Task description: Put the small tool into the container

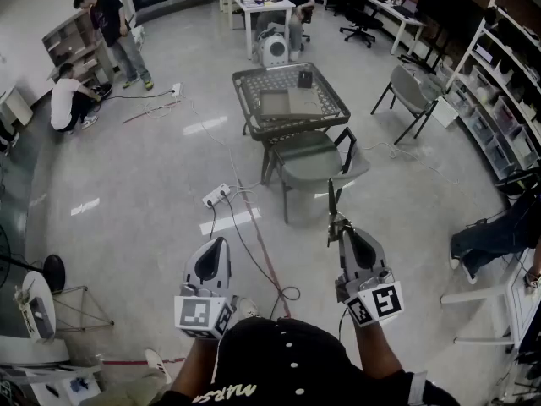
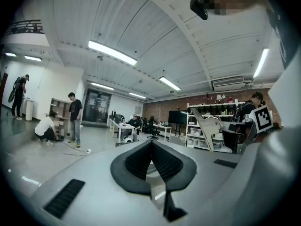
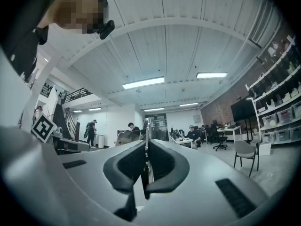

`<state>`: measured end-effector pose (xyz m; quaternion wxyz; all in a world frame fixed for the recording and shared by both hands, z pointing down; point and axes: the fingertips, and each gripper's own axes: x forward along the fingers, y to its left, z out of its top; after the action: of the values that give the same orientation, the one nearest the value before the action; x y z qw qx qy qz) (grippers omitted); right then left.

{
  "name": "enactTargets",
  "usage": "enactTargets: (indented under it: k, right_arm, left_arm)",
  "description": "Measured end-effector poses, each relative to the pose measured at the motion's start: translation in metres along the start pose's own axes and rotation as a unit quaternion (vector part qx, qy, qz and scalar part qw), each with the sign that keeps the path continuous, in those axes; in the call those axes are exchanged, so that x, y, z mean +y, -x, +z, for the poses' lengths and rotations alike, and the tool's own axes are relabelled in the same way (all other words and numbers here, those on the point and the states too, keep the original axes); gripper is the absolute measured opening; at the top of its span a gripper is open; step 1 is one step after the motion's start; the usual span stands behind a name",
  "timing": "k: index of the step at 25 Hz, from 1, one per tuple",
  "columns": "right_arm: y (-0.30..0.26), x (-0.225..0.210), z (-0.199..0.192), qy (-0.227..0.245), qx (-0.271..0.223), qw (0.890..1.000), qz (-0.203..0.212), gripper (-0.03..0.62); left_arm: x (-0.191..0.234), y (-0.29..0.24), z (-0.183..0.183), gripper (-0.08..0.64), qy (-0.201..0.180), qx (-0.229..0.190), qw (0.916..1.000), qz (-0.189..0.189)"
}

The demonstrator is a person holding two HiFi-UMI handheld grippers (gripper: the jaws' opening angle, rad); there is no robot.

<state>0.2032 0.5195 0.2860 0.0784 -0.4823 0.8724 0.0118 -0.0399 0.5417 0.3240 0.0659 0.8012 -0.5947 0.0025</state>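
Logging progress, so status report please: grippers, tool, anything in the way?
Left gripper shut, empty. Right gripper shut on small tool. Chair stands before the table.

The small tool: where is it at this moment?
In the head view the small tool is right of centre, clamped in the right gripper. It sticks out past the jaws toward the grey chair ahead.

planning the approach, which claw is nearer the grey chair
Right. The right claw, shut on the small tool, is in front of the grey chair; the left claw is farther off to its left.
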Motion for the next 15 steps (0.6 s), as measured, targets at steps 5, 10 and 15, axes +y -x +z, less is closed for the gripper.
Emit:
enactTargets:
  k: [5, 10, 15]
  right_arm:
    - [-0.009, 0.004, 0.000, 0.003, -0.001, 1.000, 0.000, 0.015]
    - [-0.016, 0.009, 0.000, 0.002, -0.001, 1.000, 0.001, 0.015]
    - [-0.024, 0.016, -0.003, 0.005, 0.001, 1.000, 0.000, 0.015]
  left_arm:
    - [0.006, -0.004, 0.004, 0.025, -0.002, -0.004, 1.0000, -0.004]
    - [0.013, -0.005, 0.003, 0.025, 0.003, -0.001, 1.0000, -0.004]
    - [0.022, -0.007, 0.003, 0.025, 0.005, -0.002, 1.0000, -0.007]
